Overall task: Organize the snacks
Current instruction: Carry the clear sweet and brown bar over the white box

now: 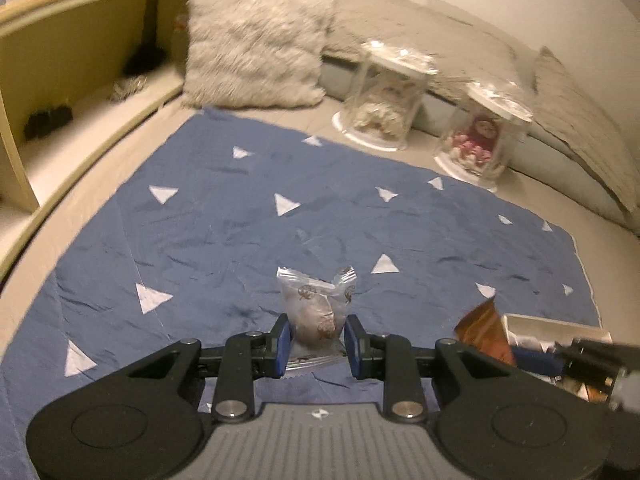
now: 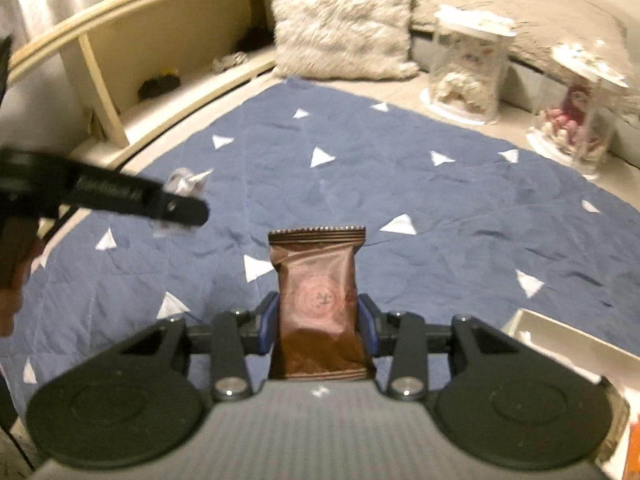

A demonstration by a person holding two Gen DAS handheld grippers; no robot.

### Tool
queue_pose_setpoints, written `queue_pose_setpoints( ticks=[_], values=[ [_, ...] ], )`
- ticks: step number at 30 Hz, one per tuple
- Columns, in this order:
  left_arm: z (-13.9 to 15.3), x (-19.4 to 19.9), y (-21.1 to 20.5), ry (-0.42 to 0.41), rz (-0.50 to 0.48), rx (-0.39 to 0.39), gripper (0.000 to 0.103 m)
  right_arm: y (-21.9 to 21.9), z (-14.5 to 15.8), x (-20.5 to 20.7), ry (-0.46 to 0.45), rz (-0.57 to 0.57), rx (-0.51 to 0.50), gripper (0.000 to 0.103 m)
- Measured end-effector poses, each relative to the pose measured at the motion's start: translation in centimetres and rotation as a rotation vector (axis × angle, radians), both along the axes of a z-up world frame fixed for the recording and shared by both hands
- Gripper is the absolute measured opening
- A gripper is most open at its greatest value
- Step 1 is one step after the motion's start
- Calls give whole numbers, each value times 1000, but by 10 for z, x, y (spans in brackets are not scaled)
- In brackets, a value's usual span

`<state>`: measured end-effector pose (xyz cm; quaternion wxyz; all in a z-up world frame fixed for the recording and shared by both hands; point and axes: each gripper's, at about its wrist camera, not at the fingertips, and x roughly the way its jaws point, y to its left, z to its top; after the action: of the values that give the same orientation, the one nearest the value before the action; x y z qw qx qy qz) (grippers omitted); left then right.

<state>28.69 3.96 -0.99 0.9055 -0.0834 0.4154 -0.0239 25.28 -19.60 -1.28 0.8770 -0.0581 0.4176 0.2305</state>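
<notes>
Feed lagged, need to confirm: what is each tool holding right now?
Left tool: closed on a clear-wrapped snack.
Right tool: closed on a brown snack packet.

L gripper (image 1: 315, 344): jaws closed in on a clear snack packet (image 1: 314, 312), blue pads pressing its sides, tilted down twd the bed. R gripper (image 2: 318, 330): jaws clamped on a brown snack packet (image 2: 320, 312), which stands upright btwn the pads, also angled down. In the right wrist view the L gripper reaches in from the left, w/ part of a hand (image 2: 10, 300) at the left edge. In the left wrist view the R gripper shows blurred at near right.
</notes>
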Motion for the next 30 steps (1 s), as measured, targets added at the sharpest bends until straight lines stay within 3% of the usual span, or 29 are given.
queue_pose_setpoints(
  ticks=[13, 30],
  values=[
    [22, -51, -57, -64, -151, 57, 30, -48, 27, -39, -55, -137, 29, 47],
    [28, -65, -152, -111, -346, -73, 30, -167, 39, -75, -96, -360, 78, 47]
  ],
)
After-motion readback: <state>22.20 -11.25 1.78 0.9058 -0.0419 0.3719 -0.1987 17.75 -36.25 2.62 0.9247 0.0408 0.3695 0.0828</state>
